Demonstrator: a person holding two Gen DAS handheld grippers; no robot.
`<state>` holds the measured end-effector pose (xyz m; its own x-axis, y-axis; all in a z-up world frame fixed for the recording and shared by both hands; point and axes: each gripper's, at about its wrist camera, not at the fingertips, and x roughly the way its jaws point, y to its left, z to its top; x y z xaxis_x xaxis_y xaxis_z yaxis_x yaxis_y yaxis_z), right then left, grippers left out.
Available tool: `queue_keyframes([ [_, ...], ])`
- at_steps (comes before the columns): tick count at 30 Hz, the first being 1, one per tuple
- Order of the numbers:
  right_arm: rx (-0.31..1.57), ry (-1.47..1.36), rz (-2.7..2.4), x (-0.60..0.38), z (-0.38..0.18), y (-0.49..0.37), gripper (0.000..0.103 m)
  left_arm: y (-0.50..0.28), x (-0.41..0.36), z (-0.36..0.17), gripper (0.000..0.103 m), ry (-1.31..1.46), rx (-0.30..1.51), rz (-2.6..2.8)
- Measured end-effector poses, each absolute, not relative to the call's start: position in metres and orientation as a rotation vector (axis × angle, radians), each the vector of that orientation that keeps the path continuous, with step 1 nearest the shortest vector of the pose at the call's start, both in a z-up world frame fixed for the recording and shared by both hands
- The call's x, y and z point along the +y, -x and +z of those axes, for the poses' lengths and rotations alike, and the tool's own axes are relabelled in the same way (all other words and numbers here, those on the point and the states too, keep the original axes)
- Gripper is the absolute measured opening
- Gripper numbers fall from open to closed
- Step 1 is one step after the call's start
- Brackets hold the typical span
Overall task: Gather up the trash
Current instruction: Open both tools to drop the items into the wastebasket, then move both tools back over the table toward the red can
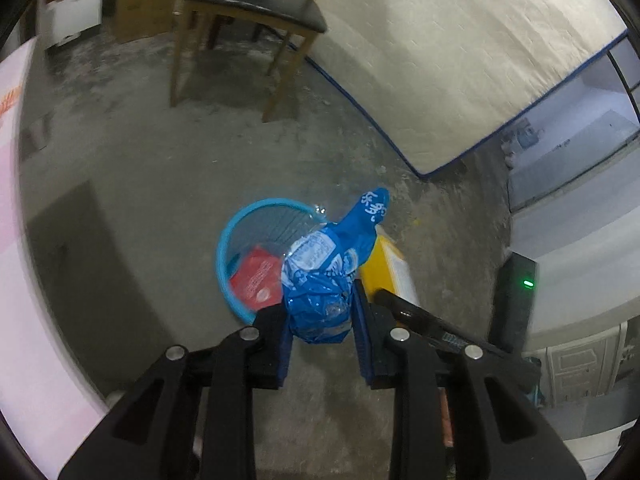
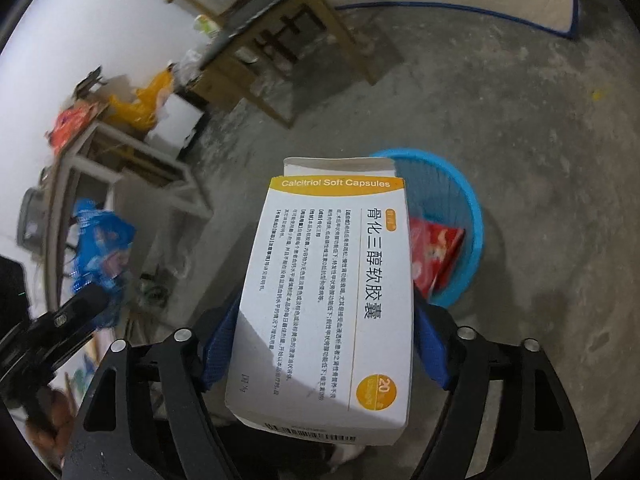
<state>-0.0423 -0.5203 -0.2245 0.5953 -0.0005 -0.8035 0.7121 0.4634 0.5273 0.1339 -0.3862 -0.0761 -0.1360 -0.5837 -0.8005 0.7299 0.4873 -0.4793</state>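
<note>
**Both Grippers Loaded Above the Waste Basket**

Left gripper [image 1: 320,320]: the fingers [image 1: 276,344] are closed on a crumpled blue plastic wrapper [image 1: 320,280]. The lower part of the wrapper sits between the two pads; the rest sticks out beyond the fingertips, ending in a twisted tail. In the left wrist view the wrapper overlaps the near right rim of the blue waste basket [image 1: 224,248], which stands on the concrete floor [image 1: 160,160].

Right gripper [image 2: 328,312]: the fingers [image 2: 220,344] grip a white and yellow medicine box [image 2: 332,280] labelled "Calcitriol Soft Capsules". The blue pads press on its two long sides. The box lies lengthwise along the fingers, with its open top flap well past the fingertips and its barcode end nearest the camera. In the right wrist view the flap end overlaps the left rim of the basket.

Basket contents: a red packet [image 1: 258,280] lies inside.

Surroundings: a wooden chair [image 1: 248,16] and a mattress [image 1: 460,60] stand behind the basket.
</note>
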Motion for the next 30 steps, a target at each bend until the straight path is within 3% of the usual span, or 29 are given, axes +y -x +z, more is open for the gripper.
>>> queue_keyframes([
  [2,0.827,-1.02,-0.549,-0.541,-0.248,0.033,0.085,-0.139,-0.402,-0.089,0.06,-0.153,1.299,-1.128],
  [3,0.83,-1.027,-0.568,-0.549,-0.26,0.03,0.089,-0.142,-0.407,-0.095,0.063,-0.149,1.301,-1.114],
  [8,0.912,-1.062,-0.645,-0.559,-0.301,0.039,0.089,-0.157,-0.388,-0.108,0.063,-0.113,1.33,-1.049],
  [14,0.903,-1.049,-0.632,-0.542,-0.295,0.061,0.089,-0.168,-0.329,-0.075,0.063,-0.078,1.243,-1.034],
  [22,0.829,-0.893,-0.526,-0.515,-0.225,0.048,0.089,-0.16,-0.206,-0.014,0.067,0.037,1.071,-0.992],
  [30,0.766,-0.638,-0.212,-0.438,-0.129,-0.029,0.089,-0.133,-0.06,0.01,0.069,0.062,0.895,-0.811],
])
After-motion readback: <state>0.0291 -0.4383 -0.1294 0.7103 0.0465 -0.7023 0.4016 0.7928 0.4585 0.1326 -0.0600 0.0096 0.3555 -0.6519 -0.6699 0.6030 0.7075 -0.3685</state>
